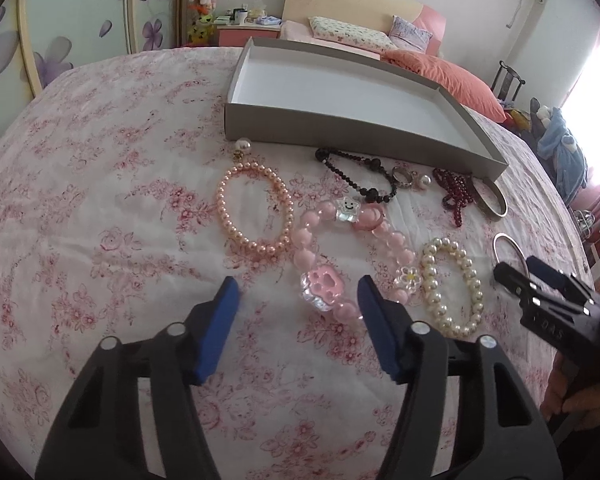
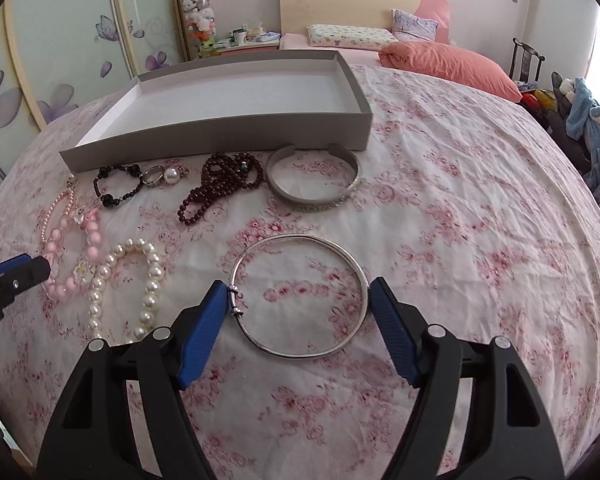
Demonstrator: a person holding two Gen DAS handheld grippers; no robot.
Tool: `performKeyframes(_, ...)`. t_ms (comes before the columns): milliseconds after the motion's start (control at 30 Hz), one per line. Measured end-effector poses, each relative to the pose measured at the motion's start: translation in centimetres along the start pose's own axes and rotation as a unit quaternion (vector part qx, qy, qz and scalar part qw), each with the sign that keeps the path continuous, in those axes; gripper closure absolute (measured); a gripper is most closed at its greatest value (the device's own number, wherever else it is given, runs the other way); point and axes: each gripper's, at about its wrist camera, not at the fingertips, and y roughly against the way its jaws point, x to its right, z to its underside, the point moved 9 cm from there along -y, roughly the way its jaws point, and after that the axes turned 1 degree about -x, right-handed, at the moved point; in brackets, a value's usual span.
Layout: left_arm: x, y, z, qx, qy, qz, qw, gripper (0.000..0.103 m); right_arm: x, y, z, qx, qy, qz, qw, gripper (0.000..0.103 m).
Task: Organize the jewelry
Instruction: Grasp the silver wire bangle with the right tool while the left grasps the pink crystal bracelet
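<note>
Jewelry lies on a floral cloth in front of an empty grey box point(image 1: 340, 128) point(image 2: 220, 136). My left gripper point(image 1: 298, 294) is open; the pink bead bracelet with a paw charm point(image 1: 324, 284) lies between its fingertips. My right gripper point(image 2: 296, 296) is open around a thin silver bangle point(image 2: 300, 296), its pads just outside the ring. Other pieces are a peach pearl bracelet point(image 1: 256, 210), a white pearl bracelet point(image 1: 452, 288) point(image 2: 128, 288), a black bead bracelet point(image 1: 360, 176) point(image 2: 116, 188), dark red beads point(image 2: 216, 184) and a wide silver cuff point(image 2: 312, 180).
A silver ring point(image 2: 153, 176) and a pearl earring point(image 2: 171, 175) lie by the box. Another pearl earring point(image 1: 242, 147) sits near the box's left corner. The cloth point(image 2: 460, 240) to the right holds nothing. A bed with an orange pillow point(image 2: 448, 64) lies beyond.
</note>
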Motion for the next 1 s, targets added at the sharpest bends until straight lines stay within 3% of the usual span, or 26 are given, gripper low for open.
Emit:
performKeyframes(233,0.8,-0.3,0.1,-0.005,0.023,-0.029,0.9993,0.058,0.0,-0.2,0.1,0.005,-0.001,0.0,1.0,0.03)
performKeyframes(333,1.2,-0.3,0.4,0.0,0.01,-0.057,0.9983,0.062,0.3,-0.1,0.5,0.007,-0.002,-0.001,1.0,0.03)
performKeyframes(400,1.7,-0.4,0.4,0.004,-0.002,-0.065,0.9979,0.075,0.2,-0.1,0.5,0.007,-0.002,-0.002,1.0,0.03)
performKeyframes(500,2.2,-0.6,0.4,0.011,-0.028,-0.08,0.9963,0.078,0.3,-0.1,0.8,0.007,-0.001,-0.004,1.0,0.03)
performKeyframes(767,0.5,0.0,0.7,0.007,-0.057,-0.05,0.9971,0.079,0.6,0.1,1.0,0.008,-0.004,-0.012,1.0,0.03)
performKeyframes(1000,0.1,0.2,0.7,0.002,-0.039,-0.025,0.9989,0.073,0.5,-0.2,0.9,0.006,-0.001,-0.008,1.0,0.029)
